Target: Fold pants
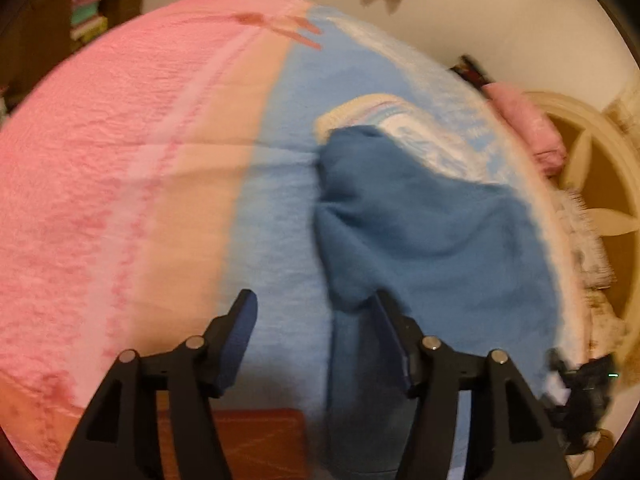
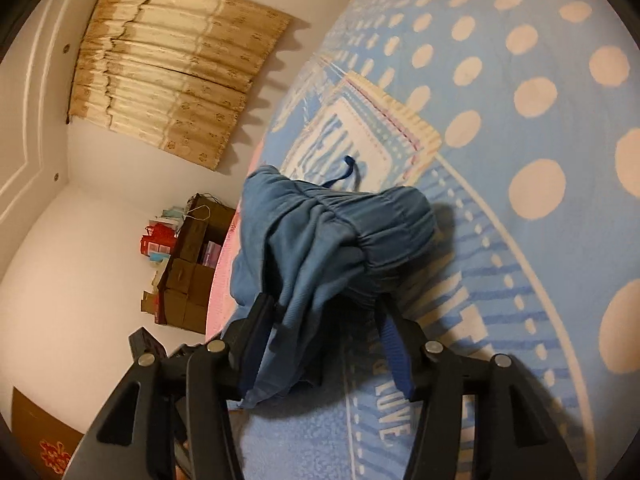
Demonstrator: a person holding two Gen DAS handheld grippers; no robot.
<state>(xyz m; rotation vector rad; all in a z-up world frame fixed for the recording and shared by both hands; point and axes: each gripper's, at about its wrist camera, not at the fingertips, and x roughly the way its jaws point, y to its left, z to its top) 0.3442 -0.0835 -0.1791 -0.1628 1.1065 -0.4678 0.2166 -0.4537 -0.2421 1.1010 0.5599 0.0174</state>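
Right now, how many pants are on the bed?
1: blue pants bunched on the blue part of the blanket, by the patterned pillow. More could hide outside the views.

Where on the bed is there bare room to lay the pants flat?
Bare room: the pink half of the blanket, left of the blue pants, and the dotted blue stretch on their other side. Crowded: by the pink pillow at the headboard.

- Blue pants lying crumpled on the bedspread, bunching toward three o'clock in the left wrist view.
- Gathered elastic waistband humping up, facing two o'clock in the right wrist view.
- Darker blue drawstring loop poking out at twelve o'clock of the heap.
- One fold draping down toward six o'clock.
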